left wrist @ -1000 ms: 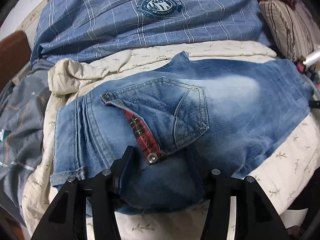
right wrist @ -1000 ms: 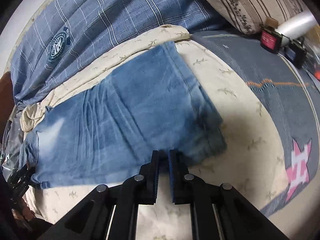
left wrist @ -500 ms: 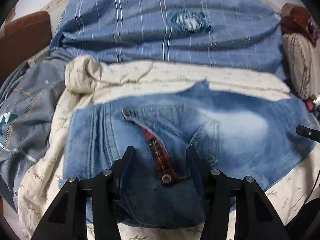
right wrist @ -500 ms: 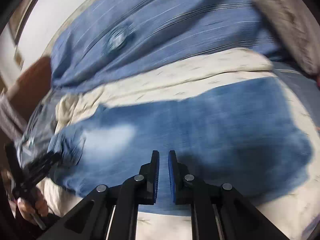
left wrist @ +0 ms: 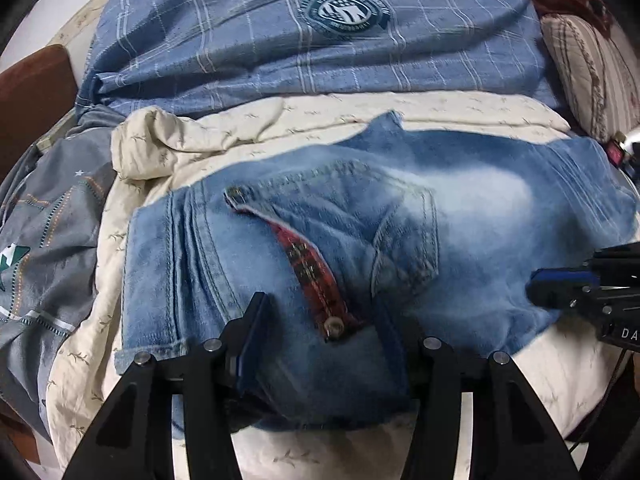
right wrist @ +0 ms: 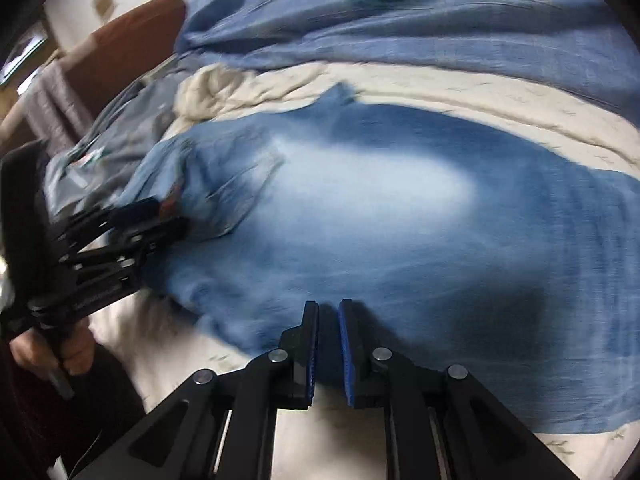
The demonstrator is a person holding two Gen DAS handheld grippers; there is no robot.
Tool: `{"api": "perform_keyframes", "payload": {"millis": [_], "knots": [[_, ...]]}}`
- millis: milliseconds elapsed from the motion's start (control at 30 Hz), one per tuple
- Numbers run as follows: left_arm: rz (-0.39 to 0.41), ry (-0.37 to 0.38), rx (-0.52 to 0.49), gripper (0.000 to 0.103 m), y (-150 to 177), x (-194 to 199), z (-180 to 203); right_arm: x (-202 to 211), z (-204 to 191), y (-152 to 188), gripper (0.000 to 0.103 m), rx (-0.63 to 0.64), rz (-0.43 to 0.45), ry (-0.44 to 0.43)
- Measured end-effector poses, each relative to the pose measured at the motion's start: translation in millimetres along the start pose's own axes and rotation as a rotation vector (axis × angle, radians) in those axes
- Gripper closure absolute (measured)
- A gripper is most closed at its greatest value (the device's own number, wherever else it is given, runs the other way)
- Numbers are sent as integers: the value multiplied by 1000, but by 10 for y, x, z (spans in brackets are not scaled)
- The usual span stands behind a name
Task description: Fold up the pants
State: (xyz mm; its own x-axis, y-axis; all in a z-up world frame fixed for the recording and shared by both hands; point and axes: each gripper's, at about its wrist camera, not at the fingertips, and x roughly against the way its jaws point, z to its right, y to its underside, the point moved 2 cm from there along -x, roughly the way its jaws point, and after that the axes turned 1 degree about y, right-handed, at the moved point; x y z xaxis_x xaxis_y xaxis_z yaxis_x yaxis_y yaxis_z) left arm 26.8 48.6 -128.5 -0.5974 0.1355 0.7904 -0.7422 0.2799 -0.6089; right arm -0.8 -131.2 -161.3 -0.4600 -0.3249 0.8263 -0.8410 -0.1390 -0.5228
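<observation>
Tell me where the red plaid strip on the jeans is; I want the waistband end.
In the left wrist view the red plaid strip runs diagonally down the jeans, just left of the back pocket, ending at a metal button between the left tool's fingers.

A blue plaid quilt point(left wrist: 280, 40) lies behind a cream sheet point(left wrist: 440, 108).

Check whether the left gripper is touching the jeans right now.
Touching. In the left wrist view the left gripper has both fingers buried in the jeans, a bunched fold of denim clamped between them.
</observation>
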Motion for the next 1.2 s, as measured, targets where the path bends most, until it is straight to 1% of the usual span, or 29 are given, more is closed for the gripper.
{"api": "perform_keyframes", "payload": {"millis": [67,167,300,367,433,500,567,633,700,767,867,1033,1200], "knots": [[-20,8,-28,46,60,-10,15,-13,-29,21,90,20,-6,-10],[-14,21,-54,46,103,18,19,-25,-27,26,90,20,-20,-43],[-18,72,-12,47,82,59,-53,22,-55,-3,90,24,-7,-65],[-5,81,-7,47,71,93,-62,22,-131,-73,90,34,32,-82],[31,91,-7,47,49,166,-51,54,-187,-123,90,45,68,-80],[75,102,-11,47,22,246,-32,-10,-225,-140,90,48,49,-90],[85,88,-19,47,11,253,-12,-93,-272,-122,90,64,13,-78],[37,68,-31,47,22,146,26,-151,-335,-104,90,99,-5,-50],[12,40,-40,47,27,80,58,-96,-321,-106,90,100,6,-58],[34,30,-43,45,0,120,74,-21,-250,-115,90,74,28,-56],[63,22,-31,42,-44,180,88,169,-82,-137,90,20,90,-26],[100,6,-10,40,-133,240,124,539,232,-155,90,-83,221,18],[120,7,-10,40,-210,268,224,797,469,-153,90,-152,296,32]]}}
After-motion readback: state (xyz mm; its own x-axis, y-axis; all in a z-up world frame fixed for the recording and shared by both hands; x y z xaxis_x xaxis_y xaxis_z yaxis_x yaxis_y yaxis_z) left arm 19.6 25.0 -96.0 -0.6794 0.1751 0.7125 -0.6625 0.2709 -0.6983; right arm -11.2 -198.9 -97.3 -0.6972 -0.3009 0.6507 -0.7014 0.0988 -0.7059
